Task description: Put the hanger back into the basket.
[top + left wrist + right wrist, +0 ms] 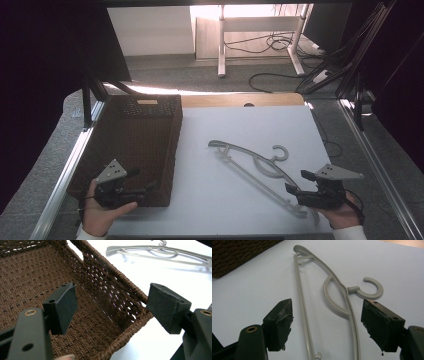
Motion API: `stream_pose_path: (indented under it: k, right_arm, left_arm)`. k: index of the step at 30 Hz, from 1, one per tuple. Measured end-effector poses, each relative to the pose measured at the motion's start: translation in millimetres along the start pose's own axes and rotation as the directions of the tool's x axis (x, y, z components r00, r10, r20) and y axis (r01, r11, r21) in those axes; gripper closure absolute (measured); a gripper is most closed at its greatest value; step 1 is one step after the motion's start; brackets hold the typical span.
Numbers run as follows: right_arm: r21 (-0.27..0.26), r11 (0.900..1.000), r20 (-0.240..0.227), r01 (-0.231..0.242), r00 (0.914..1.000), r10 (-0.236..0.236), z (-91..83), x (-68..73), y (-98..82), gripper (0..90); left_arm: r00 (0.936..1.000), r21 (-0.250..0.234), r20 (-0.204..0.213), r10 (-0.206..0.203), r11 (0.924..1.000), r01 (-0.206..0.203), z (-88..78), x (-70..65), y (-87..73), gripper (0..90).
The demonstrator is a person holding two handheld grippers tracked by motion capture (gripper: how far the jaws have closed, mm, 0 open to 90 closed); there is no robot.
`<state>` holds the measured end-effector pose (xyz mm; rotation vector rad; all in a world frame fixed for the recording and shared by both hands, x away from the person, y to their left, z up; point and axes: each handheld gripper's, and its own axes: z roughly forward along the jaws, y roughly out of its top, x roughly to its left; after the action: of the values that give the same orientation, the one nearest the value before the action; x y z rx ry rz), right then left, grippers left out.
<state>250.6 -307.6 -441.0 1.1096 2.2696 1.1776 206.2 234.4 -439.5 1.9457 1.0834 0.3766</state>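
Observation:
A grey plastic hanger (257,170) lies flat on the white table (215,205), its hook (280,152) pointing to the far right. In the right gripper view the hanger (325,297) runs up between my jaws. My right gripper (294,187) is open at the hanger's near end, its jaws on either side of the bars and apart from them. A dark brown woven basket (135,145) stands at the left. My left gripper (150,189) is open at the basket's near right corner (125,337), one jaw over the inside and one outside the wall.
The basket's inside (27,280) holds nothing that I can see. Metal rails (65,170) frame the table on both sides. Beyond the table's far edge are a desk frame (260,30) and cables (280,75) on the floor.

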Motion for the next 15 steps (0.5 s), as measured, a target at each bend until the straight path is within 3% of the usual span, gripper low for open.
stream_pose_path:
  k: [15]
  right_arm:
    - [0.021,1.0,0.01,-0.009,0.9999,0.009,2.1,-2.7,-3.3,29.8]
  left_arm:
    - [0.9999,0.006,0.006,0.01,0.9999,-0.01,0.3,-1.7,0.3,24.5]
